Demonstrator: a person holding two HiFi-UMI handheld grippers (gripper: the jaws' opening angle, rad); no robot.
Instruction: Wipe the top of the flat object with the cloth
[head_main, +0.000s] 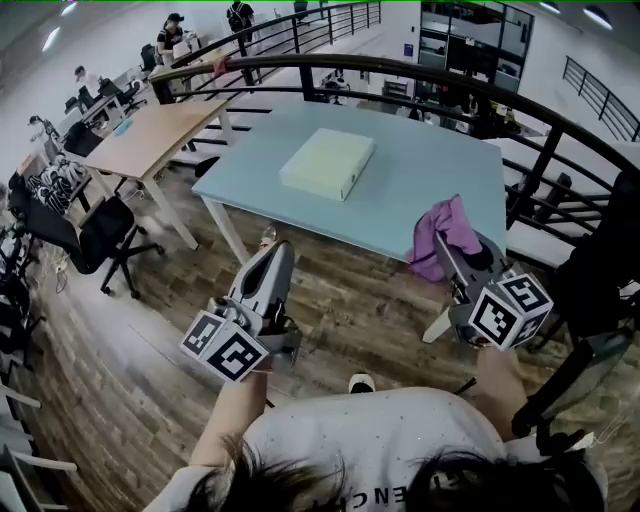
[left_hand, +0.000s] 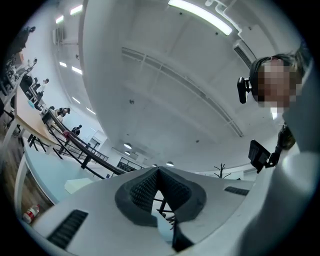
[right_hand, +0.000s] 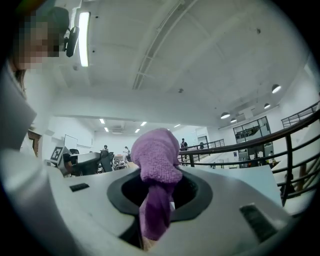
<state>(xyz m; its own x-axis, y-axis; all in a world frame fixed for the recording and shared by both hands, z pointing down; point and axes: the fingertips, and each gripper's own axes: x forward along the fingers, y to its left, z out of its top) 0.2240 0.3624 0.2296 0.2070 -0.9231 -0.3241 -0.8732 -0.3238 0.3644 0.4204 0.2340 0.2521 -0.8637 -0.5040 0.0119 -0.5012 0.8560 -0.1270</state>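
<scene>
The cloth (head_main: 442, 236) looks nubbly, the table (head_main: 430, 165) smooth and matt, the floor (head_main: 350, 300) wood-grained.

Open-plan office: wooden desks (head_main: 150, 135), swivel chairs (head_main: 100, 235), black railing (head_main: 400, 68), people at workstations (head_main: 170, 35).

I see wood-plank floor (head_main: 340, 300) underfoot. Pale blue counter (head_main: 430, 180) ahead, black curved railing (head_main: 400, 69) behind it. Wooden desk (head_main: 150, 135) left, black office chair (head_main: 95, 235) beside it. Overhead I get white ceiling (left_hand: 165, 65), long strip light (left_hand: 200, 16). People (head_main: 170, 35) at far desks.
</scene>
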